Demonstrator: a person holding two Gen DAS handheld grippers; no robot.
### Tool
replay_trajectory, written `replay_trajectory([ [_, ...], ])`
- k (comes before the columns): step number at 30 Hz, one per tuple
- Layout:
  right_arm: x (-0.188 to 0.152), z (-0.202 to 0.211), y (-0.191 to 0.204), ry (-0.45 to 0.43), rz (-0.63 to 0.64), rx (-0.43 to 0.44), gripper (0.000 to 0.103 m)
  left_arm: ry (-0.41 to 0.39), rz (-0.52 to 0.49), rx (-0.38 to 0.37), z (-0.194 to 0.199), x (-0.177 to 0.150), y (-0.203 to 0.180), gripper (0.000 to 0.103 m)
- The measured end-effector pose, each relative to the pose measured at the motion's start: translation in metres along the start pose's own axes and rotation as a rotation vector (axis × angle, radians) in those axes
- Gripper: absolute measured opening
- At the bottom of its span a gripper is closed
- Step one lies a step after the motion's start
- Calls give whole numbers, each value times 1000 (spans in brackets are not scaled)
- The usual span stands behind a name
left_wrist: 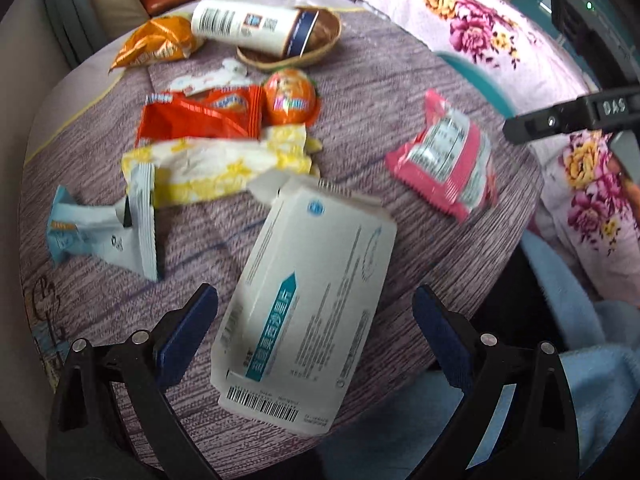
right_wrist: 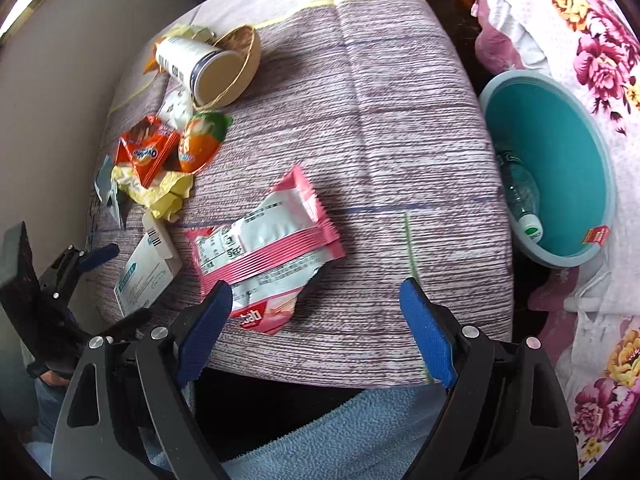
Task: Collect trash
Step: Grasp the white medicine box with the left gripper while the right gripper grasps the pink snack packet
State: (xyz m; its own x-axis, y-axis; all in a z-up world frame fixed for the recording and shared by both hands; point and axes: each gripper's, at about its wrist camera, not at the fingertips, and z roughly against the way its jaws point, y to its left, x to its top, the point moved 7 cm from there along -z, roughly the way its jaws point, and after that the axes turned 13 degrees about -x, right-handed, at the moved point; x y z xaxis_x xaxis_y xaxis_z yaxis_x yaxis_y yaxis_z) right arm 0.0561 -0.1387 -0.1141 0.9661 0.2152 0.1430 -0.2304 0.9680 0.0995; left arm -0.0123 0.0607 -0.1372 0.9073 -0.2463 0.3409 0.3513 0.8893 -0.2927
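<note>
**Purple-grey desk full of wrappers, both grippers hovering**

Purple-grey striped cloth covers the desk (right_wrist: 400, 120), and the trash is scattered all over it. Closest to the left gripper (left_wrist: 316, 312) is a white cardboard medicine box with teal print (left_wrist: 308, 304), lying flat right between its jaws, which stand wide and aren't touching it. My guess is that's the next pick, since the gripper is lined up over it.

The right gripper (right_wrist: 316, 308) is also spread wide with nothing held, hanging over a pink and silver foil snack wrapper (right_wrist: 264, 248); one blue pad overlaps the wrapper's corner in the picture, but I can't tell if it touches.

Further back sit an orange crinkled snack packet (left_wrist: 200, 114), a yellow and white crumpled wrapper (left_wrist: 216, 168), a light blue torn sachet (left_wrist: 100, 232) and a white paper cup with a dark blue band (left_wrist: 252, 26) tipped over in a woven shallow basket (left_wrist: 320, 46).

Only the right wrist view properly shows where it all probably goes: a teal plastic basin (right_wrist: 560, 152) off the desk's edge, with a clear plastic bottle (right_wrist: 520, 196) already inside. The left view catches only a sliver of it, but shows the box's print and barcode much better.
</note>
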Motion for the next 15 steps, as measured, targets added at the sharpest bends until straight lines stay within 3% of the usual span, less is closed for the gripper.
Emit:
replay_trajectory([
  [8,8,-10,6,6,-3,-7,82,4,18,11,-13,-8,10,98],
  [12,15,-18,11,7,0,-2,82,-48,55,-10,-6,-5,16,80],
  [15,19,-23,13,6,9,-6,82,-75,84,-30,-1,-3,18,75],
])
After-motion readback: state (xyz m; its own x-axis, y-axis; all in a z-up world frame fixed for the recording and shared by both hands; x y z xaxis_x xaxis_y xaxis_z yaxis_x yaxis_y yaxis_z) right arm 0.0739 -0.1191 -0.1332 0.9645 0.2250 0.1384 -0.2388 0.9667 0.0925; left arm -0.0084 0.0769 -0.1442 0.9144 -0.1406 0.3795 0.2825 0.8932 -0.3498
